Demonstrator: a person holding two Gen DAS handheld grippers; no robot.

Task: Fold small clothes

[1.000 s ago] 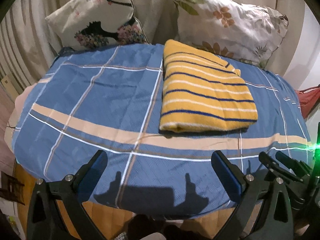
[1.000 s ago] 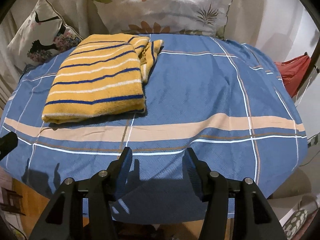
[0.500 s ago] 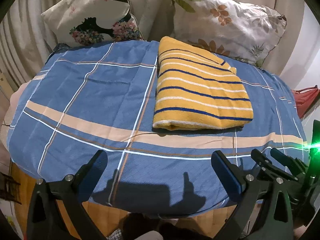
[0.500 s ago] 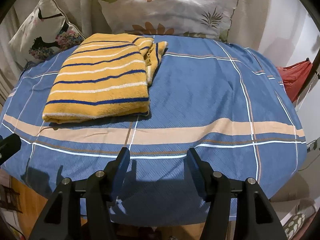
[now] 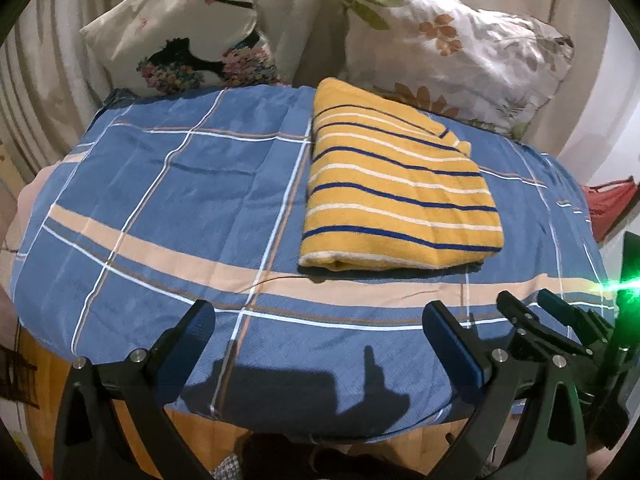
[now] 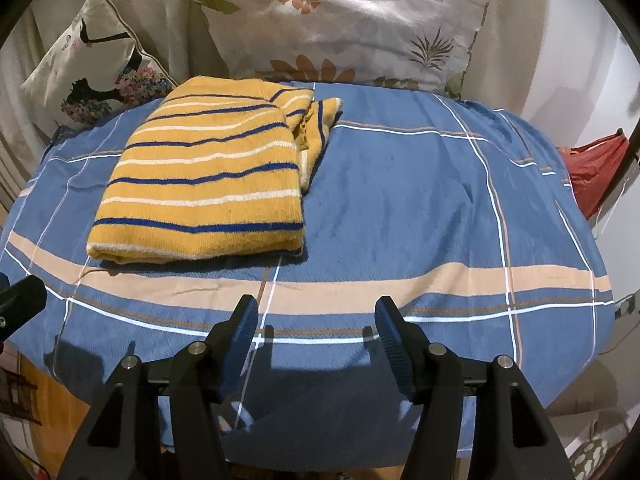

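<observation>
Lying folded into a compact rectangle on the blue plaid cloth [image 5: 168, 200]: one yellow striped garment [image 5: 396, 196], seen also from the right wrist [image 6: 208, 184]. Positioned toward the far side of the cloth, just in front of the leaf-print cushion [image 6: 344, 24], with the bird-print cushion [image 5: 188, 36] off to the garment's left. Fold judged essentially complete: layers stacked, near edge rolled and even. One loose strip, possibly a sleeve or hem, protruding along the garment's right edge in the right wrist view; likely left out by the last fold and possibly needing a tuck.

Left gripper [image 5: 320, 328] spread wide, holding nothing, hovering over the near edge of the cloth, well short of the garment. Right gripper [image 6: 316, 320] parted to a moderate gap, also empty, likewise at the near edge and apart from the garment. Both positions consistent with tools backed off to leave the finished fold undisturbed; worded as judgement only.

Red fabric [image 6: 592, 176] noted beyond the cloth's right edge; nature unclear. No second garment visible on the cloth. Risk noted: any grip on the top layer alone likely to peel the stack open.
</observation>
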